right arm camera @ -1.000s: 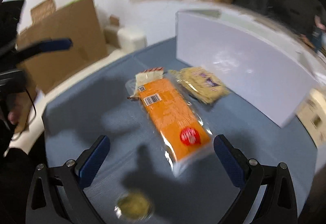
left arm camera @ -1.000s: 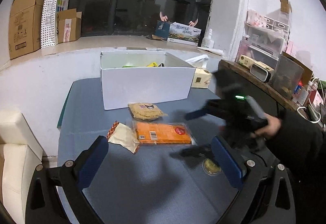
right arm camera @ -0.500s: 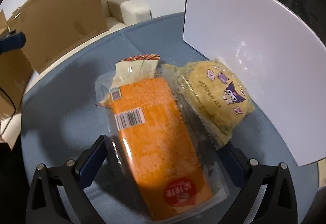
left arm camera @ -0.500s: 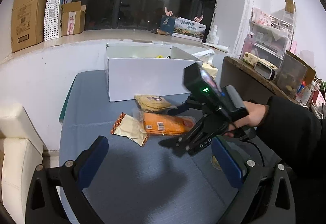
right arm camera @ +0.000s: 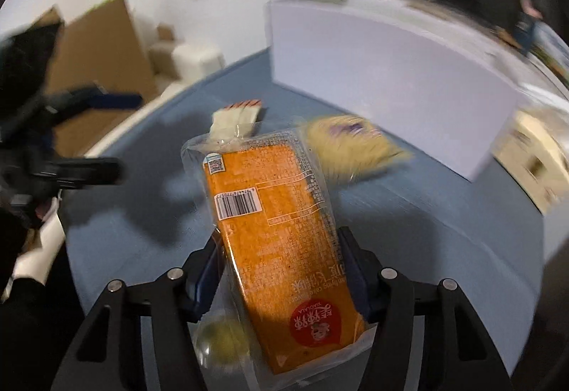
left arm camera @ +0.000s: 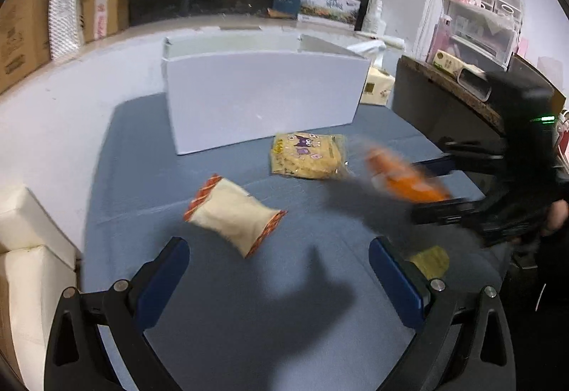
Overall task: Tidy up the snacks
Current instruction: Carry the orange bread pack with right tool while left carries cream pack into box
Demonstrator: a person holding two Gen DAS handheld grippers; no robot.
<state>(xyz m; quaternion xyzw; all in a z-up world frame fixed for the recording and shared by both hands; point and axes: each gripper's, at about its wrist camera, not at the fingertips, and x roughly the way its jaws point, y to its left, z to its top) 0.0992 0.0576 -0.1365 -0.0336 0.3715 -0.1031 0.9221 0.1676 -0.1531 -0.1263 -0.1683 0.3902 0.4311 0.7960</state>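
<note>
Hovering low over the blue table [left arm camera: 220, 320], the left gripper [left arm camera: 277, 270] has its jaws spread, holding nothing. Just ahead lies a cream packet [left arm camera: 233, 215], then a yellow snack bag [left arm camera: 307, 156] before the white box [left arm camera: 263, 99]. Rightmost, the right gripper [right arm camera: 279, 270] pinches the orange packet [right arm camera: 274, 220] (blurred, lifted off the table).

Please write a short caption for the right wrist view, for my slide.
Right gripper, jaws shut on the orange snack pack, holds it above the blue table before the white box.
</note>
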